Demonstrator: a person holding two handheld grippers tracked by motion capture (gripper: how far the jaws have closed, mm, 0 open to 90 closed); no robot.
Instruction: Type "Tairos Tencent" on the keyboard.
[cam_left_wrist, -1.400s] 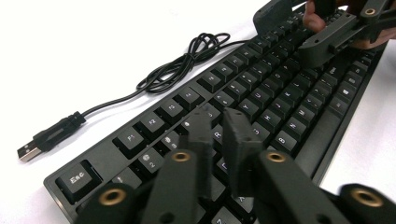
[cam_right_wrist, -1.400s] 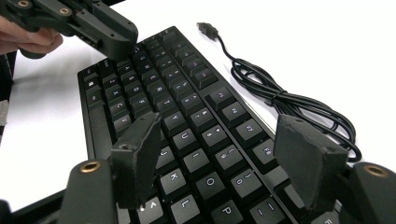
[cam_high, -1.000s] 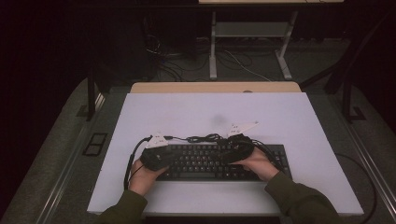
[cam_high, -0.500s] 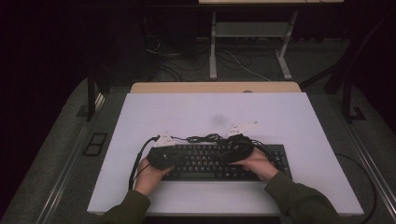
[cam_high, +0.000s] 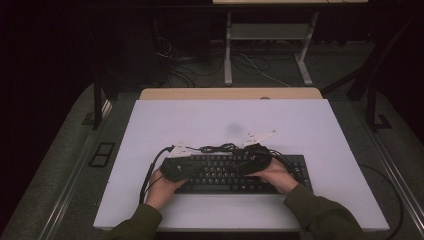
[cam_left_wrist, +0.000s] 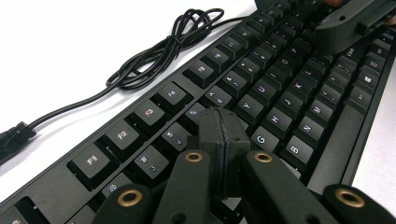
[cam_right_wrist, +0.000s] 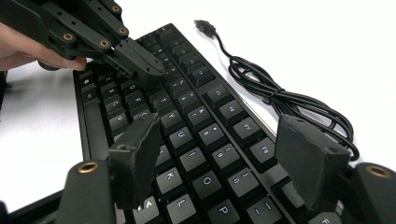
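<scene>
Left gripper: jaws pressed flat together, nothing between them, tips over the upper-left key rows of the flat black plastic keyboard, by the number and top letter keys. Whether the tips actually touch a keycap, impossible to tell. Seen from the right gripper view as a closed black beak above the far keys, with the hand gripping it behind. From the high view, sitting over the keyboard's left end.

Right gripper: jaws spread wide, pinching nothing, one pad to either side of the number and letter keys beneath. No pad visibly pressing on anything. From the high view, over the keyboard's right-centre part, close to the left gripper yet apart from it. Visible in the left gripper view as a black bar above the far keys.

Keyboard directly beneath both claws, lying flat on the white rectangular table top, near the person's edge. Beyond the claws, just past the keyboard's far edge, the thin black keyboard cable bundled in a loose knot on the white surface, its plug lying free farther out.
</scene>
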